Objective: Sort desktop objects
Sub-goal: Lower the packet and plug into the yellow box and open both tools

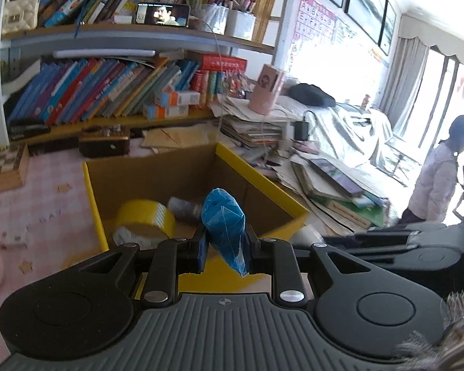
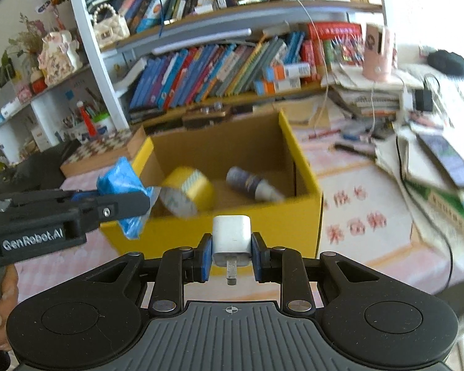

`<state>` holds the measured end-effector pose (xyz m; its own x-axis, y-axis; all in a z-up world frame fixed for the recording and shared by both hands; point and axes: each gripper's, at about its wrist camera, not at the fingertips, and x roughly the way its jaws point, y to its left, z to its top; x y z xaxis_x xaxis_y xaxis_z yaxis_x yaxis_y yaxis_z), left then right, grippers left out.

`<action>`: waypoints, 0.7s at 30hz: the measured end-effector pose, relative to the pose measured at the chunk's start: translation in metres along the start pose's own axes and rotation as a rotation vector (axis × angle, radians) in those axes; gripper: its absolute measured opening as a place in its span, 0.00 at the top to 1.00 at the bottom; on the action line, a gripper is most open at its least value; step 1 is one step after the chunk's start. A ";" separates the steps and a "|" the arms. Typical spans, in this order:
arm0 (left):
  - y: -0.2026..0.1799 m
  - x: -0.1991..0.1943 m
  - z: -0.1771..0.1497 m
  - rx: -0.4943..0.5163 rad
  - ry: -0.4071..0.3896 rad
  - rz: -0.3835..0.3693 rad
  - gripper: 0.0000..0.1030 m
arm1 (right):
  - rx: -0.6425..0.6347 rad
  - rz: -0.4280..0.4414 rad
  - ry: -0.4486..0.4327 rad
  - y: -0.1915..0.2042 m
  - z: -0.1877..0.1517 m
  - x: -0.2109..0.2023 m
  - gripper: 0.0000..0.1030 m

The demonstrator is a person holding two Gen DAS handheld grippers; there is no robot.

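Your left gripper (image 1: 224,241) is clamped on a crinkled blue plastic packet (image 1: 222,219), held over the near edge of an open yellow cardboard box (image 1: 281,198). Your right gripper (image 2: 231,255) is clamped on a white plug adapter (image 2: 231,236), its metal prong pointing back toward you, just in front of the same box. Inside the box lie a yellow tape roll (image 2: 187,191) and a small grey bottle (image 2: 252,184), apart from each other. Bookshelves (image 1: 108,89) stand behind.

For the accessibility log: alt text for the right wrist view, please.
The right gripper holds a white charger plug near a yellow cardboard box containing tape and a small bottle; at left, the left gripper carries a blue packet.
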<state>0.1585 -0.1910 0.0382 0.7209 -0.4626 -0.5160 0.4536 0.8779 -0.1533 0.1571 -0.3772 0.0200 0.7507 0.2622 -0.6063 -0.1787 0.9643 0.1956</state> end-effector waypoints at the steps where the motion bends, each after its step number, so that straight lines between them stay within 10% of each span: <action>1: 0.001 0.005 0.004 0.004 -0.005 0.012 0.80 | -0.010 0.003 -0.010 -0.002 0.005 0.002 0.76; 21: 0.016 0.087 0.014 0.188 0.158 0.172 0.80 | -0.395 0.107 0.114 0.004 0.042 0.104 0.76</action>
<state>0.2359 -0.2192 0.0022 0.7115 -0.2712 -0.6483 0.4316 0.8967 0.0986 0.2610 -0.3480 -0.0097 0.6436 0.3431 -0.6841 -0.4984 0.8663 -0.0343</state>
